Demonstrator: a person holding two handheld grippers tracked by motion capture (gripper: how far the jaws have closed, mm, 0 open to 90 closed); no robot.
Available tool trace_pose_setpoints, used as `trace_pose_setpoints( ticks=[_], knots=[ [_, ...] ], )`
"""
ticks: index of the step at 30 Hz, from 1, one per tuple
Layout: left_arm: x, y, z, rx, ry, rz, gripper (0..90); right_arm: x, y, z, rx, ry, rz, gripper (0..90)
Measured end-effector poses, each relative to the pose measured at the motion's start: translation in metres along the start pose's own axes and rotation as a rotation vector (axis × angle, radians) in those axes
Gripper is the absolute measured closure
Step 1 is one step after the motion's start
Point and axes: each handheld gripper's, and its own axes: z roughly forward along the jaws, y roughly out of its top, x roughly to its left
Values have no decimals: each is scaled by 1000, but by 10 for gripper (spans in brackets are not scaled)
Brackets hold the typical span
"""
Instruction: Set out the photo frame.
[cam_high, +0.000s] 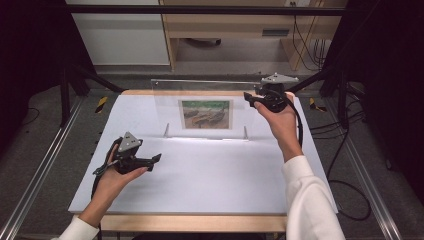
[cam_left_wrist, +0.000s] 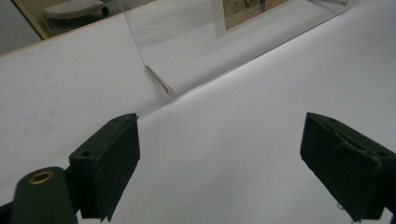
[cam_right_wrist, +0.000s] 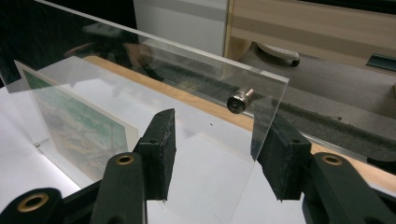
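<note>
While my right gripper (cam_high: 255, 97) straddles the top right corner of the clear acrylic picture frame (cam_high: 210, 107), I read this as the start of a grasp on that upright panel. Its 2 jaws stand apart in the right gripper view, 1 on each face of the sheet near the right edge, just below the small silver bolt (cam_right_wrist: 239, 101) at that corner. They look spread, not yet pinching; whether either pad touches the acrylic I cannot tell.

My left gripper (cam_high: 150, 160) sits low over the white table top (cam_high: 210, 175), well apart from the frame, jaws wide and holding nothing. It points toward the frame's lower left end, where a thin metal standoff pin (cam_left_wrist: 158, 78) props the panel.

So here's the geometry that matters. That frame stands near the far edge of the table, its long axis running left to right across my view, with the green and brown landscape print (cam_high: 206, 114) held in its middle. From my right gripper it lies right between the jaws; from my left it lies ahead, farther off. My right hand (cam_high: 280, 122) is clearly the nearer 1.

I judge the next move needs a square squeeze across the panel's thickness, since a skewed bite on slick acrylic could tip it.
</note>
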Motion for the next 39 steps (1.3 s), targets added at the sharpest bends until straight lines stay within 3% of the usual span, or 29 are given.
trace_pose_setpoints(
  ticks=[6,17,28,32,39],
  knots=[
    [3,-8,0,-7,6,-27,117,4,0,0,9,-23,-17,430],
    [9,-21,-6,-6,41,-37,113,10,-9,-15,-4,-59,0,184],
    [9,-31,-8,8,62,-56,106,13,-31,-43,-35,-70,20,124],
    [10,-30,-9,10,67,-51,106,13,-39,-52,-38,-93,24,94],
    [11,-34,-11,9,80,-71,106,10,-50,-64,-57,-102,62,79]
  ],
)
